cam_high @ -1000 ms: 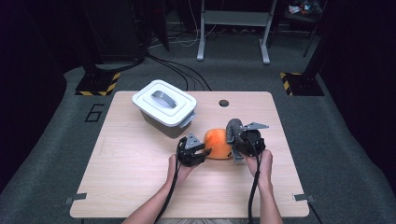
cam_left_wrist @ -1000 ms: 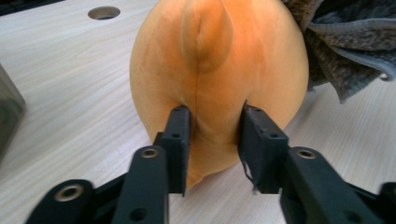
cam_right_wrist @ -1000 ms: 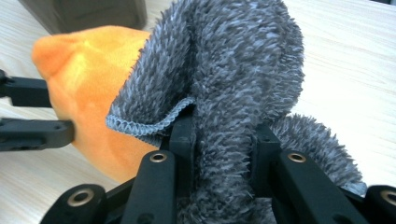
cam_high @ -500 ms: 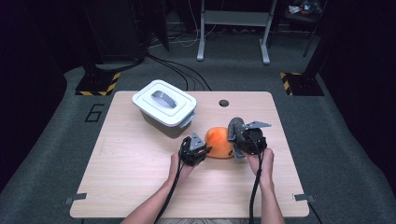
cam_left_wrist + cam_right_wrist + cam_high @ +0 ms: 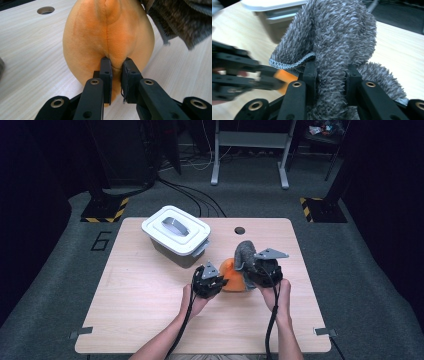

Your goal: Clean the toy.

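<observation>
scene: a light wooden table [image 5: 150, 320] seen from above, with a person's two forearms coming in from the near edge, a gripper in each hand.
orange plush toy [image 5: 107, 37]: it sits near the middle of the table, between the two grippers, its rounded soft body resting on the wood.
left gripper [image 5: 116, 66]: its jaws have just been closing and now pinch a small fold of the toy's orange fabric along the seam; the pads press into the plush.
grey fuzzy cloth [image 5: 337, 37]: a shaggy grey cover or sock, bunched and standing up above the toy's right side.
right gripper [image 5: 330, 70]: its jaws clamp a thick fold of the grey cloth, held raised above the table.
white lidded box [image 5: 175, 232]: it stands closed on the far left part of the table, just beside the work but not touched.
step in hand: judged from the two grips, the cloth is being drawn off the toy, one hand anchoring and one pulling.
how to do it well: keep the left pinch firm and low so the toy does not lift; pull the cloth up and away along the toy's length, steadily.
risk: the left grip holds only a thin fold, so a jerk may make it slip.
</observation>
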Tool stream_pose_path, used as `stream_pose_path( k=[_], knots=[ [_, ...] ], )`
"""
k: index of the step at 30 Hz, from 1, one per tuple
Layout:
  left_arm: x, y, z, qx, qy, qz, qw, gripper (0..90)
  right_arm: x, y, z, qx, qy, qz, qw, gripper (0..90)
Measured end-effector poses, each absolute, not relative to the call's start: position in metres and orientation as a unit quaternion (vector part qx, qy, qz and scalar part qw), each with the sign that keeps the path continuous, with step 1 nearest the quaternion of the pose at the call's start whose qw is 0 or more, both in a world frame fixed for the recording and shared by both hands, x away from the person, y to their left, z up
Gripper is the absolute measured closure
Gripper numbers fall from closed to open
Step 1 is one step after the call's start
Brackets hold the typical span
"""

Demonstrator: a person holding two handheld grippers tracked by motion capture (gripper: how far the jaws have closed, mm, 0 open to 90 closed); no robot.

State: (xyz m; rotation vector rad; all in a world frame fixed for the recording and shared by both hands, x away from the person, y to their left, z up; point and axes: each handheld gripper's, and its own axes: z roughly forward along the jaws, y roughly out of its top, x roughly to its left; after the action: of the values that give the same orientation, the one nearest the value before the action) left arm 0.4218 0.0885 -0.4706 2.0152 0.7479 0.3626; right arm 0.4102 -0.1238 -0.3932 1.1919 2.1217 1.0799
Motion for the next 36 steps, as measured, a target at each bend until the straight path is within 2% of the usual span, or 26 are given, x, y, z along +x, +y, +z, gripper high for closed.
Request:
stream_pose_path(
  k=[7,27,33,36],
  knots=[
    [0.423,0.087,-0.472,0.82,0.303,0.158,0.458,80.3,0.419,-0.101,-0.404,0.422,0.792,0.368,0.245,68.7],
    [0.425,0.089,-0.477,0.815,0.311,0.155,0.463,79.7,0.43,-0.143,-0.431,0.486,0.768,0.35,0.227,68.7],
    [0.425,0.089,-0.477,0.817,0.307,0.154,0.464,79.6,0.436,-0.158,-0.446,0.512,0.76,0.338,0.214,68.7],
    [0.424,0.089,-0.478,0.817,0.304,0.151,0.465,79.6,0.443,-0.168,-0.46,0.537,0.753,0.327,0.194,68.7]
  ],
)
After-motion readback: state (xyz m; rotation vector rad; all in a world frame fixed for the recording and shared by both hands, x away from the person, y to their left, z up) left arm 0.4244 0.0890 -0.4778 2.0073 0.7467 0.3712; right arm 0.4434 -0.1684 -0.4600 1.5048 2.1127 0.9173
